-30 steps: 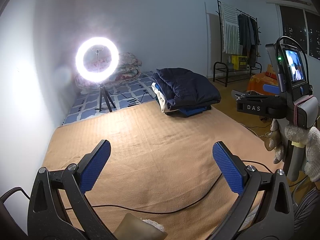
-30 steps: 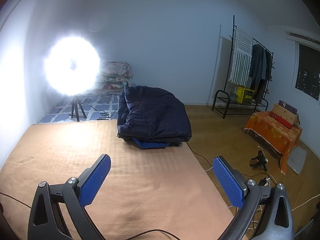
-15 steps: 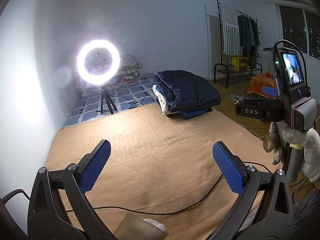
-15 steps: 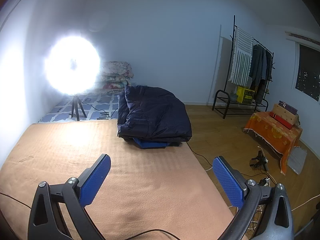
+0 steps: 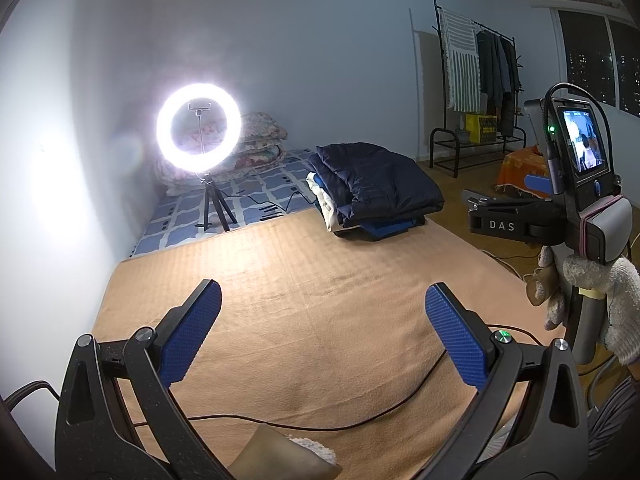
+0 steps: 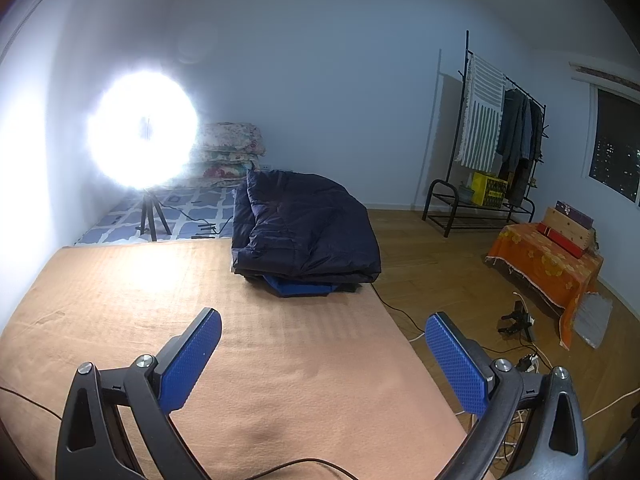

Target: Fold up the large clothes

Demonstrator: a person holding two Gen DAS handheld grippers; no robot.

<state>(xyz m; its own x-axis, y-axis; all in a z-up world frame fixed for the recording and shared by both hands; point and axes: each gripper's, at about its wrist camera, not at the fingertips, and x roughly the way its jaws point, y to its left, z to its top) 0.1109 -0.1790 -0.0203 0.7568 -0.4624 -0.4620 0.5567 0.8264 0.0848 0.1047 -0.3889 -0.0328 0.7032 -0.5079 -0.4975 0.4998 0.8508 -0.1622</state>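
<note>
A folded dark navy padded jacket (image 5: 380, 184) lies on top of a stack of folded clothes at the far end of a tan blanket (image 5: 312, 312); it also shows in the right wrist view (image 6: 304, 232), over a blue garment (image 6: 300, 286). My left gripper (image 5: 322, 330) is open and empty above the blanket's near part. My right gripper (image 6: 322, 354) is open and empty, well short of the stack. The right gripper's body (image 5: 560, 208) shows at the right of the left wrist view.
A lit ring light on a tripod (image 5: 199, 128) stands at the far left on a blue patterned mat (image 5: 224, 208). Folded floral quilts (image 6: 228, 148) lie by the wall. A clothes rack (image 6: 496, 140), an orange-covered box (image 6: 548, 256) and floor cables (image 6: 520, 340) are at the right. A black cable (image 5: 360, 424) crosses the blanket.
The left wrist view has shifted slightly, with the ring light and stack sitting a little lower and further right in frame. Both grippers stay open. The right view is almost unchanged.
</note>
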